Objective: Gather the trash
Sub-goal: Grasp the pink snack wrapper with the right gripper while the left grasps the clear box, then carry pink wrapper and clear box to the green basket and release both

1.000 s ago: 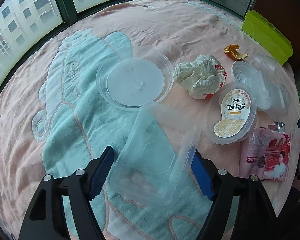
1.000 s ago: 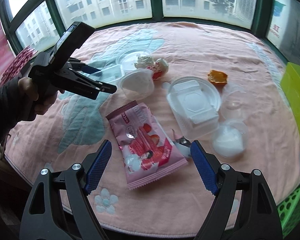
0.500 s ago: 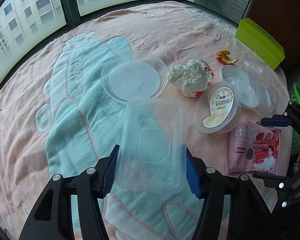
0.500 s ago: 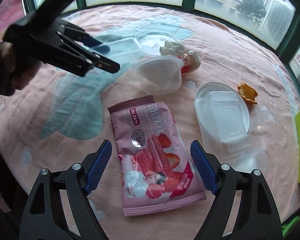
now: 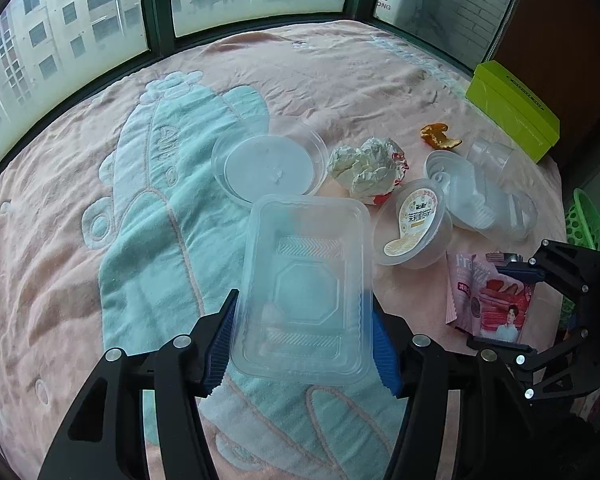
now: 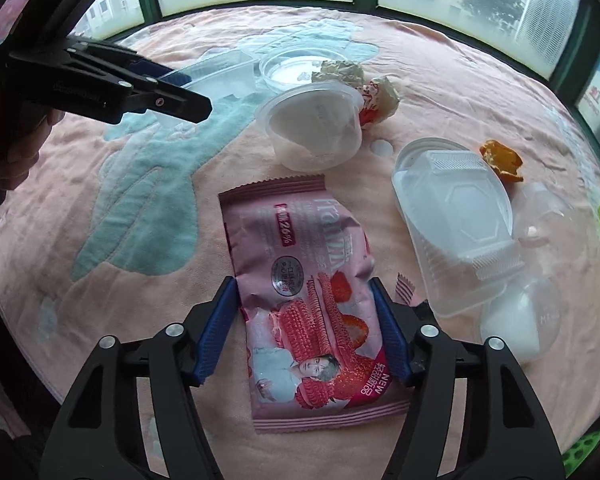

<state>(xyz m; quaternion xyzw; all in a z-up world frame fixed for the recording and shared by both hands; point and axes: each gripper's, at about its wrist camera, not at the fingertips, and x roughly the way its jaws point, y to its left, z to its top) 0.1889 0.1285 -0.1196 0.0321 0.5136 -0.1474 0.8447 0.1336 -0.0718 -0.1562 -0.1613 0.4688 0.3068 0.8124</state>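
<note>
My left gripper (image 5: 304, 340) is shut on a clear rectangular plastic tray (image 5: 304, 284), its blue pads pressing both long sides, and holds it above the blanket. The tray and left gripper also show in the right wrist view (image 6: 224, 76). My right gripper (image 6: 304, 332) is open, its pads on either side of a pink snack wrapper (image 6: 304, 296) lying flat on the blanket. The wrapper (image 5: 488, 300) and right gripper (image 5: 500, 304) show at the right of the left wrist view.
On the pink blanket (image 5: 80, 260) lie a round clear lid (image 5: 268, 168), crumpled paper (image 5: 364, 172), a labelled pudding cup (image 5: 412, 228), stacked clear containers (image 6: 456, 224), orange peel (image 6: 500, 160). A lime box (image 5: 516, 108) and green basket (image 5: 584, 220) stand at the right.
My left gripper closed on the clear tray and lifted it. My right gripper moved forward and down until its open pads straddle the pink wrapper.
</note>
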